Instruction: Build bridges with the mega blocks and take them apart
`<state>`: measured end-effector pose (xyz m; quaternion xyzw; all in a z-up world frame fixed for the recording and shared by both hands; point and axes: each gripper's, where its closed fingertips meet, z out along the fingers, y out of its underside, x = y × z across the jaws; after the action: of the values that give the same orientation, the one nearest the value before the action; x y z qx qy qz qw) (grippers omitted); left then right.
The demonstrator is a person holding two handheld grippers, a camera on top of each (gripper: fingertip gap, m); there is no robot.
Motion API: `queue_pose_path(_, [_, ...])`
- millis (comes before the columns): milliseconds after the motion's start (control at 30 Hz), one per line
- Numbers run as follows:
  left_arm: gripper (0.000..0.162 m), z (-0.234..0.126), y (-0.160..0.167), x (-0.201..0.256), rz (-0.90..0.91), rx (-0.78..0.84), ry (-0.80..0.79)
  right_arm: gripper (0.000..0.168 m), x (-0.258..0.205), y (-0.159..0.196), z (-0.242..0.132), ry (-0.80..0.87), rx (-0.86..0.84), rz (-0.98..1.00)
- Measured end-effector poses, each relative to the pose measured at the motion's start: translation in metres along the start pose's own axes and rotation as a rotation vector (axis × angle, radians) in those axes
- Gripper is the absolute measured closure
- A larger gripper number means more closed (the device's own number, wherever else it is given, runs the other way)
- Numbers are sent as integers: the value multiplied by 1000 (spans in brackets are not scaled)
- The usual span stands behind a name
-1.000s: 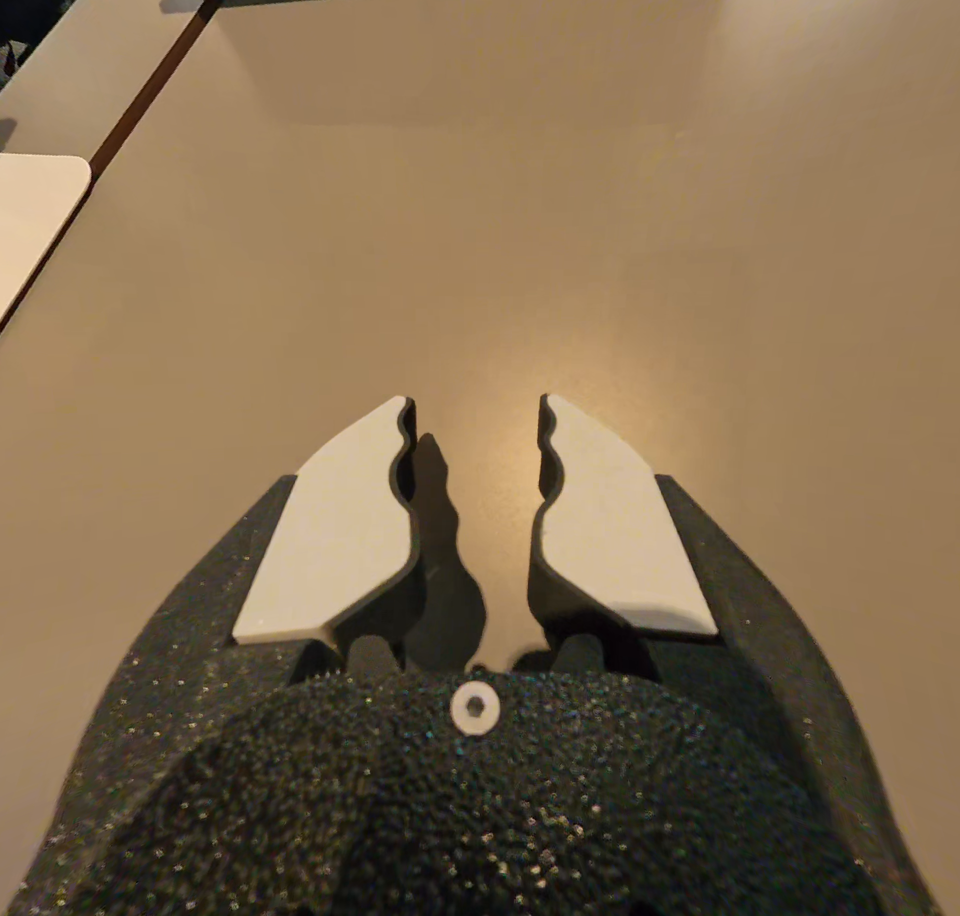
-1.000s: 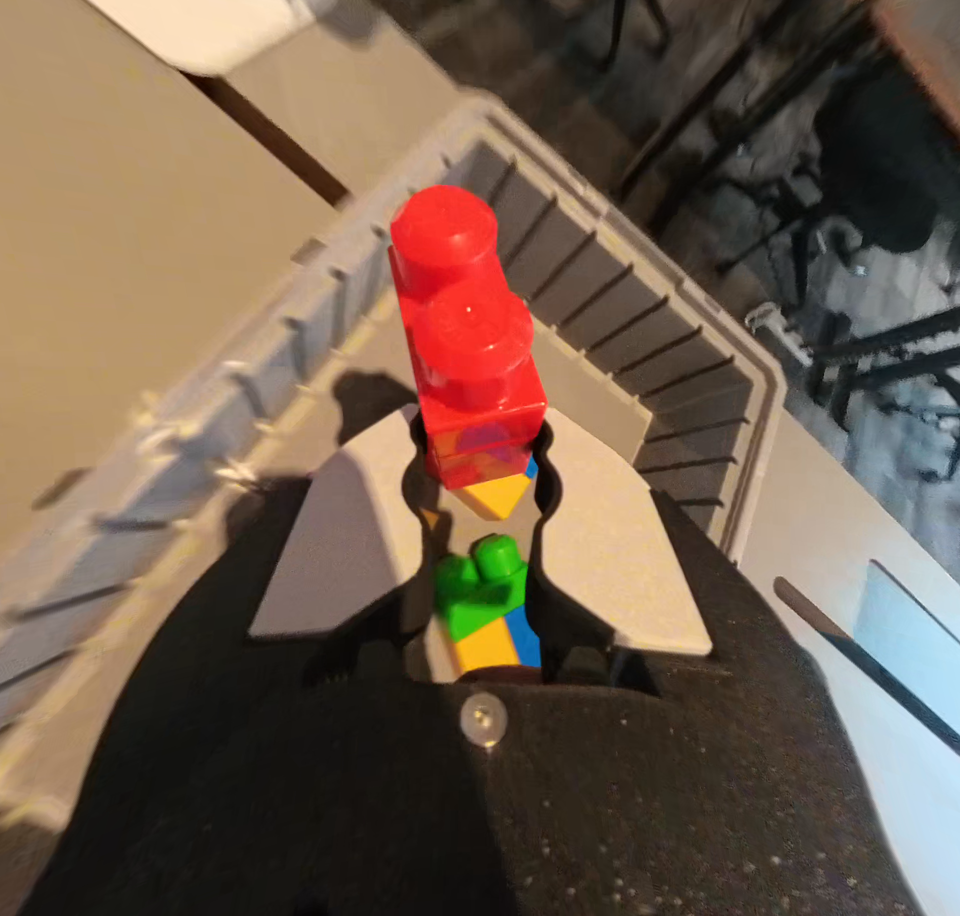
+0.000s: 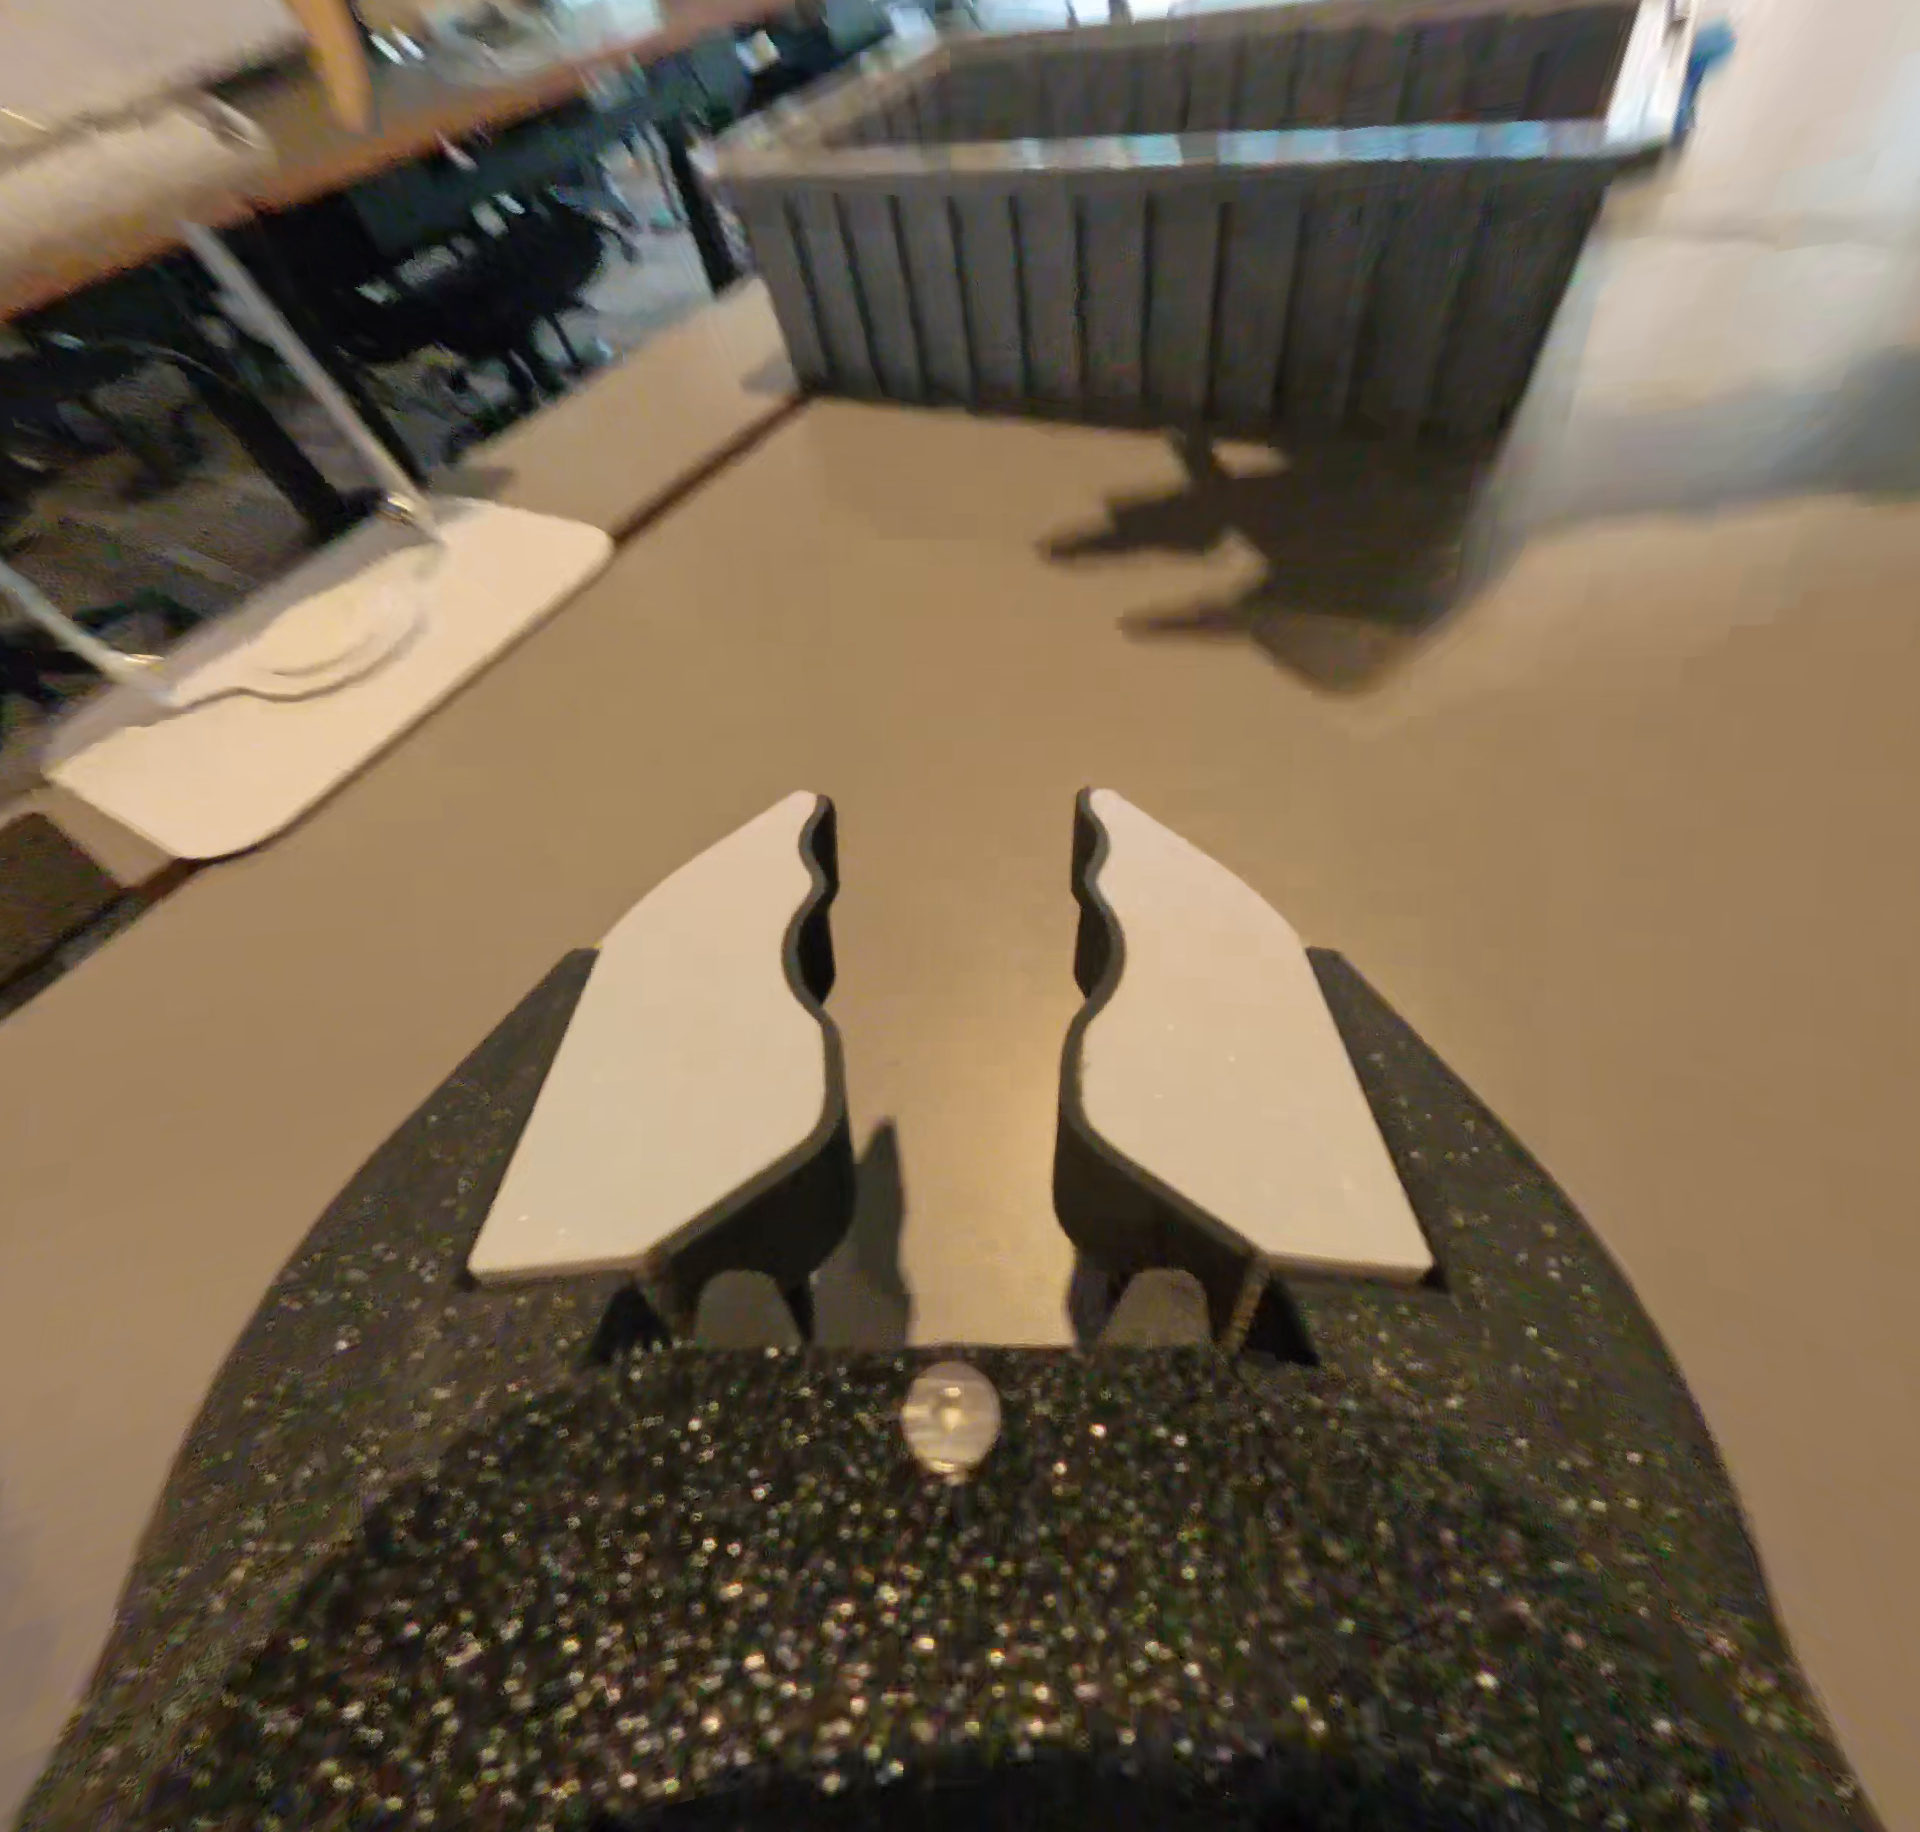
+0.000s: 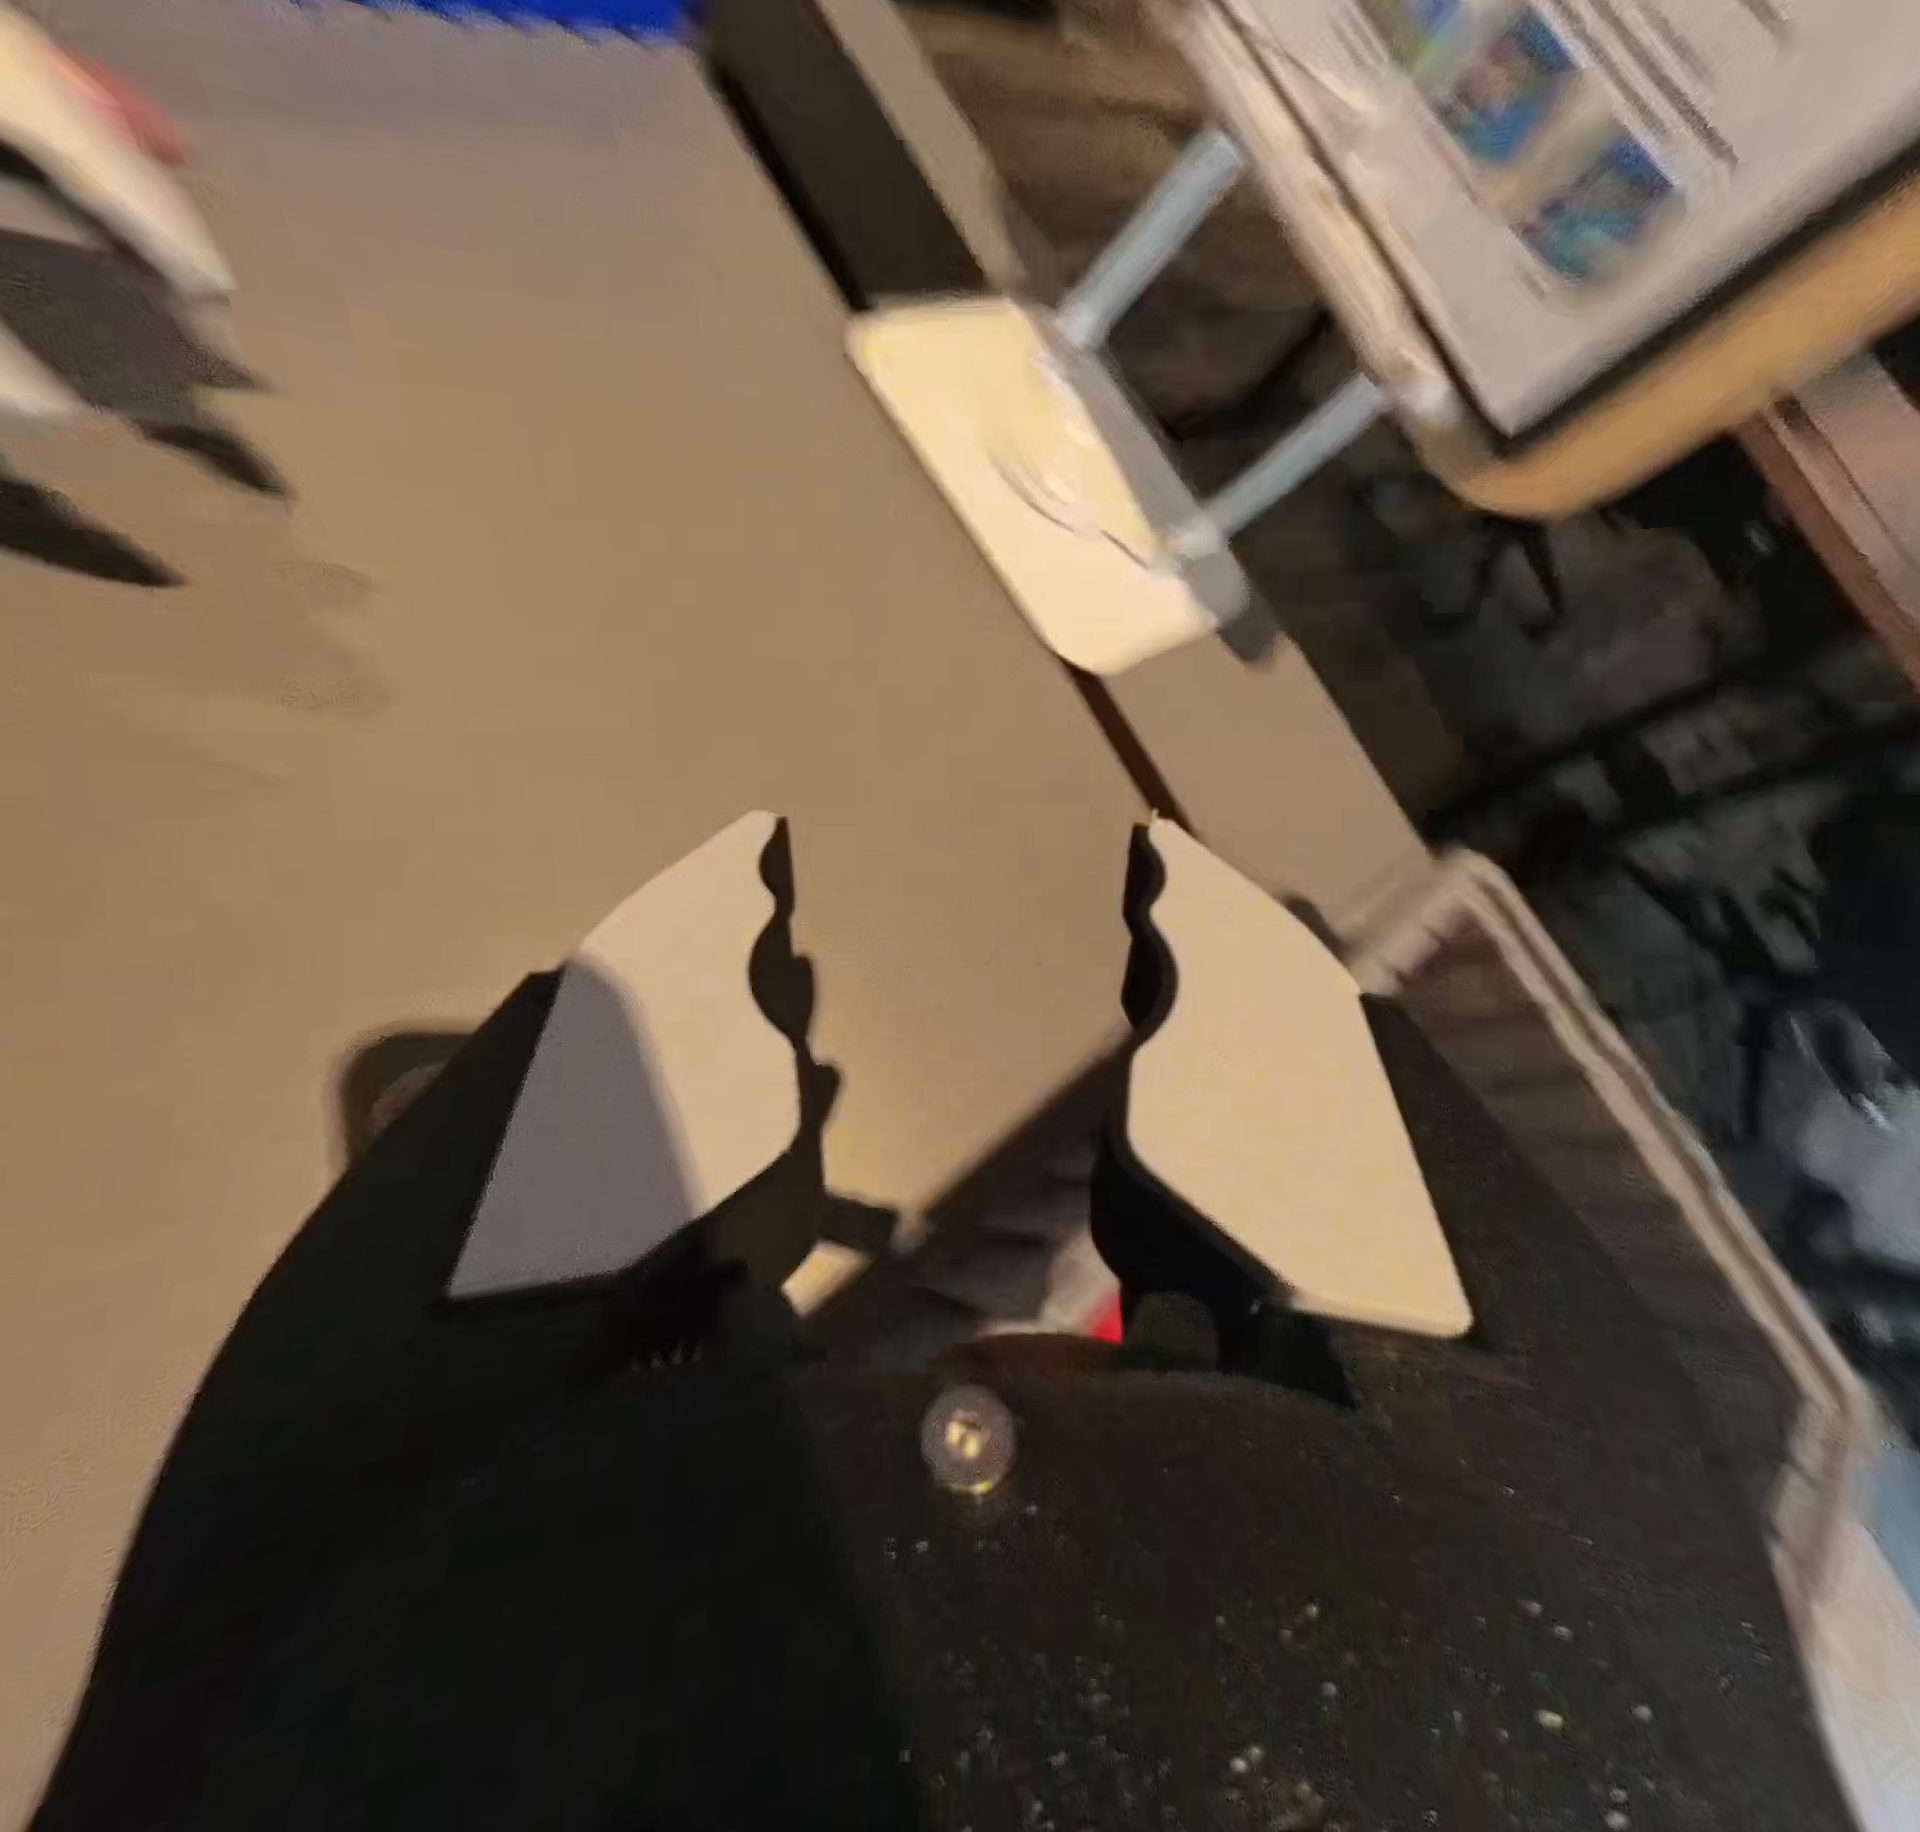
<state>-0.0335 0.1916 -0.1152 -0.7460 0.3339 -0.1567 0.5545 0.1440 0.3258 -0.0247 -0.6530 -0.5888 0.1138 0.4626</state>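
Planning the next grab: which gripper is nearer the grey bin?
Right. The right gripper hovers right beside the grey bin, whose rim runs just past its right side. The left gripper faces the bin from across a stretch of table.

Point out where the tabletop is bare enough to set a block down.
Bare table runs from the open left tool to the grey ribbed bin, bordered left by a white clamp pad. The open right tool faces bare surface too. Only the table edges are crowded.
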Motion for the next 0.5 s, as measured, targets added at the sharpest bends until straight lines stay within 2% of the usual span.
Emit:
queue_pose_path(67, [119,-32,-19,-19,-35,84,-96,109,-65,-19,5,-125,65,-22])
queue_pose_path(133, [118,-73,-30,-43,-37,113,-211,110,-127,-23,18,-264,100,-13])
queue_pose_path(267, [117,-170,-19,-113,5,-29,-524,110,-222,-7,51,-499,95,51])
queue_pose_path(367, [116,-227,3,-167,-4,-208,-663,110,-258,12,70,-591,43,71])
queue_pose_path(500, [112,-266,49,-236,-125,-424,-735,110,-271,31,83,-600,-24,30])
